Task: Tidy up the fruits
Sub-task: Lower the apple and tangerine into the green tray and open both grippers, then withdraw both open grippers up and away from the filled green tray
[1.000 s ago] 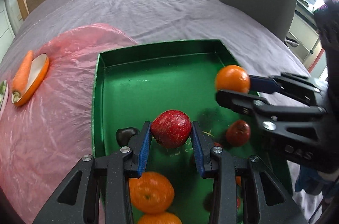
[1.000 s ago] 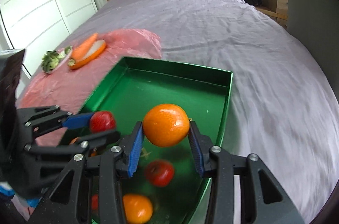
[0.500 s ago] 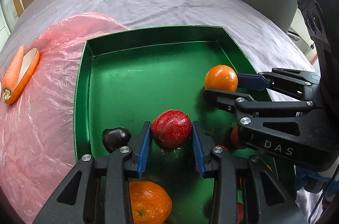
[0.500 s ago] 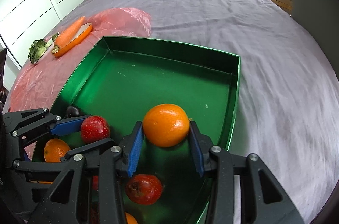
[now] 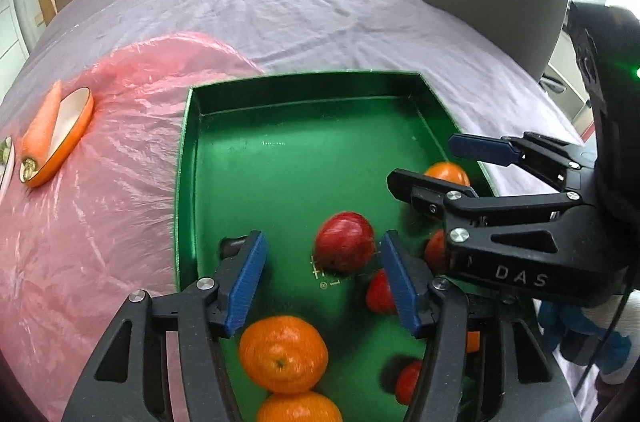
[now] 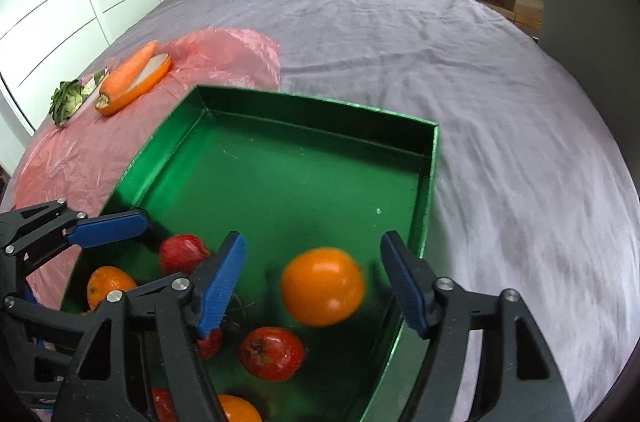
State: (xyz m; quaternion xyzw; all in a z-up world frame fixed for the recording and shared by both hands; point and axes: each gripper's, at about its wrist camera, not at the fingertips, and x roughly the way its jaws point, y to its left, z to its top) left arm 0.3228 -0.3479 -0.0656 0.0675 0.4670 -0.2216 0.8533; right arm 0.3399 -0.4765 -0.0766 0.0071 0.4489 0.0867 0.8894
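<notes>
Glossy red apple [image 5: 345, 241] and round orange [image 6: 322, 286] loose between opening fingers, shiny green tray [image 5: 304, 94]

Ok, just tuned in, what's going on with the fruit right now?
A person is dropping fruit into the green tray on the bed. The left hand-held gripper is opening, and a red apple sits loose between its fingers. The right hand-held gripper is opening too, with an orange free between its pads. More apples and oranges already lie in the tray.
</notes>
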